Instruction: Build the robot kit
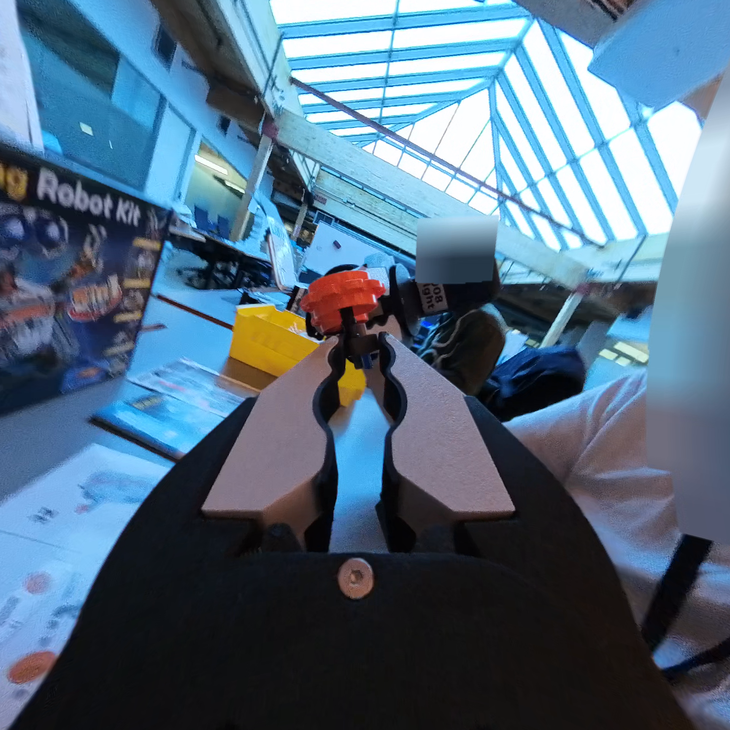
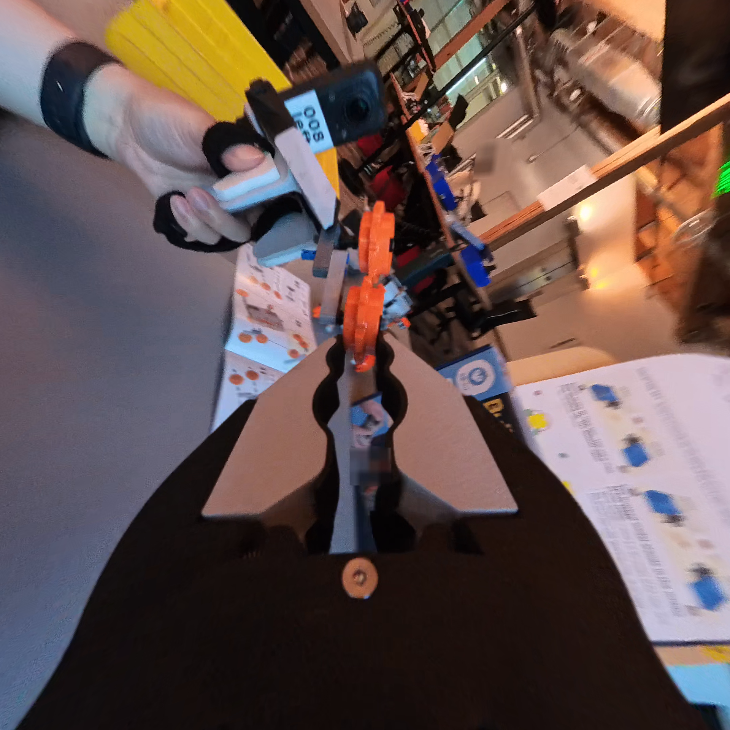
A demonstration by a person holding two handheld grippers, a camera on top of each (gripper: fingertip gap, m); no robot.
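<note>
A small building-kit assembly with orange gears is held in the air between both grippers. In the left wrist view my left gripper (image 1: 358, 348) is shut on the assembly's black axle piece (image 1: 355, 343), with an orange gear (image 1: 341, 302) just above the tips. The right gripper (image 1: 428, 296) shows behind it. In the right wrist view my right gripper (image 2: 360, 349) is shut on the lower orange gear (image 2: 361, 320). A second orange gear (image 2: 375, 237) meshes above it. The left gripper (image 2: 304, 197), held by a hand (image 2: 158, 138), grips the grey beam (image 2: 332, 276) beside the gears.
A yellow bin (image 1: 268, 335) stands on the table behind the assembly and also shows in the right wrist view (image 2: 189, 51). A dark kit box (image 1: 75, 284) stands at the left. Instruction sheets (image 1: 59, 533) (image 2: 632, 493) lie on the table. A white sleeve (image 1: 592, 454) is at the right. There is about 5 cm between the tips of the two grippers.
</note>
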